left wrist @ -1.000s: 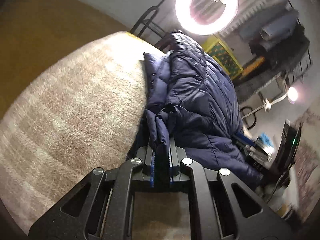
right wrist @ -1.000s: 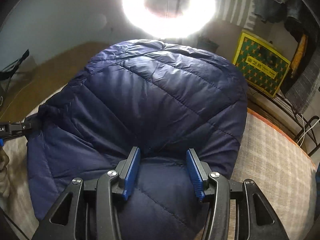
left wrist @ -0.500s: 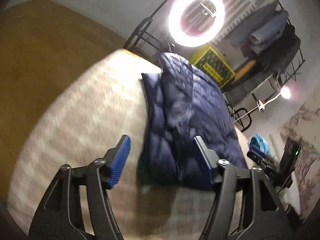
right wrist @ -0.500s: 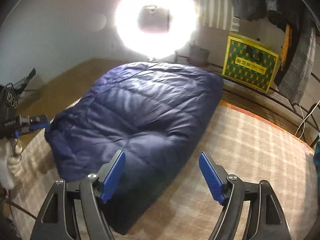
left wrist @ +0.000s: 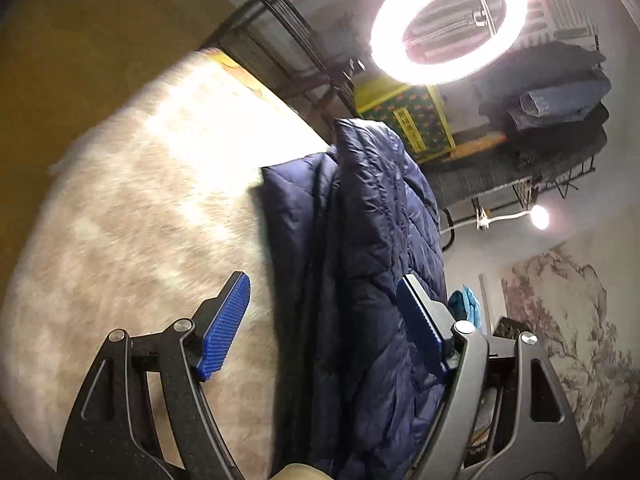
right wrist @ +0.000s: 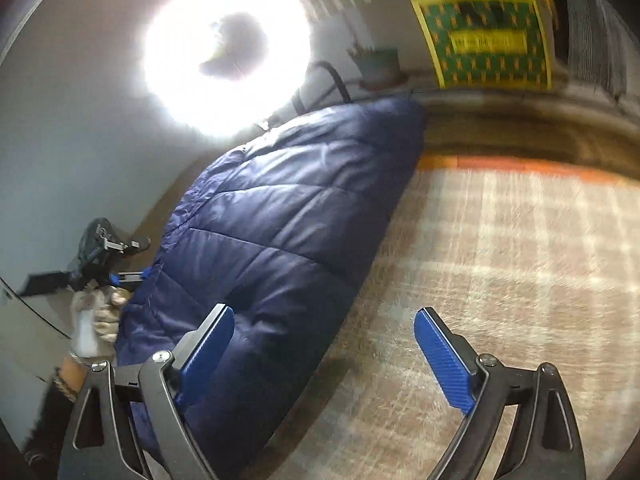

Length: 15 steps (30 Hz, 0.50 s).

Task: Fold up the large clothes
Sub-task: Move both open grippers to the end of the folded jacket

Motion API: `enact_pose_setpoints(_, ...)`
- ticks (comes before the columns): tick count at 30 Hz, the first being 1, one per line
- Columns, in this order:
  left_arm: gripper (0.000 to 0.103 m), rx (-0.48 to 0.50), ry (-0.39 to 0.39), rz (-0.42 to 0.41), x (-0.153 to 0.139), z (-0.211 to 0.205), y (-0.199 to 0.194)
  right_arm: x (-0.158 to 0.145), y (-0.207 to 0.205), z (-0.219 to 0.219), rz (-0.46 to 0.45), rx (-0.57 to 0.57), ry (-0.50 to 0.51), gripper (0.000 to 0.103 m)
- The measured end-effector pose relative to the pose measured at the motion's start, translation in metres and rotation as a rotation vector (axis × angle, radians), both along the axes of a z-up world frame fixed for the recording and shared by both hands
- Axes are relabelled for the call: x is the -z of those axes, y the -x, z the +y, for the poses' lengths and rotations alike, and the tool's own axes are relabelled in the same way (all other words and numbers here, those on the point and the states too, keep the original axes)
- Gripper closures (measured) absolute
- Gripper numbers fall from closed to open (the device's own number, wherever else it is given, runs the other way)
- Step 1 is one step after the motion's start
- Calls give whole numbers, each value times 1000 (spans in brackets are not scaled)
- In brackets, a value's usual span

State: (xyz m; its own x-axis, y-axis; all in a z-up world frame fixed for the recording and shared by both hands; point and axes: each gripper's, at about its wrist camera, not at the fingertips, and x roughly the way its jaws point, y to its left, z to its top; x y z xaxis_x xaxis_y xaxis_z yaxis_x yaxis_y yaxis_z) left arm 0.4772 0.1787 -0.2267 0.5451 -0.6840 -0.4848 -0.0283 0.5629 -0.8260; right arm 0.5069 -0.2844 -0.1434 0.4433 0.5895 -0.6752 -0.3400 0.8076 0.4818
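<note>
A navy quilted puffer jacket [left wrist: 360,264] lies folded into a long bundle on the beige plaid cloth surface [left wrist: 132,232]. My left gripper [left wrist: 324,324] is open and empty, just above the jacket's near end. In the right wrist view the jacket [right wrist: 280,232] stretches away toward the ring light. My right gripper [right wrist: 324,344] is open and empty, its left finger over the jacket's near edge, its right finger over the plaid surface [right wrist: 500,272]. The left gripper [right wrist: 120,278] and its gloved hand show at the jacket's far left end.
A bright ring light [left wrist: 448,24] stands behind the surface. A yellow-green box [left wrist: 404,120] and a metal rack with folded clothes [left wrist: 560,96] sit beyond the far edge. A small lamp [left wrist: 538,216] glows at right. The orange border [right wrist: 520,164] marks the surface's far edge.
My left gripper let go of the jacket fold and opened, then drew back. My right gripper opened wider and pulled back to the right off the jacket.
</note>
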Motion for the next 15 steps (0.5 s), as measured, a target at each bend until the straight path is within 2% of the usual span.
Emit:
enact_pose_setpoints(3, 25, 27, -8, -11, 1, -12, -12, 12, -15, -5, 46, -1, -73, 9)
enact_pose_setpoints(6, 25, 45, -71, 13, 6, -22, -22, 29, -29, -8, 112, 7, -157, 7)
enact_pose_setpoints(7, 25, 47, -72, 10, 8, -23, -24, 30, -29, -8, 99, 13, -174, 7)
enact_pose_setpoints(11, 25, 43, -23, 4, 12, -21, -30, 32, -37, -11, 108, -14, -223, 6)
enact_pose_setpoints(15, 25, 48, -4, -5, 11, -26, -37, 35, -44, -13, 118, -41, -273, 15)
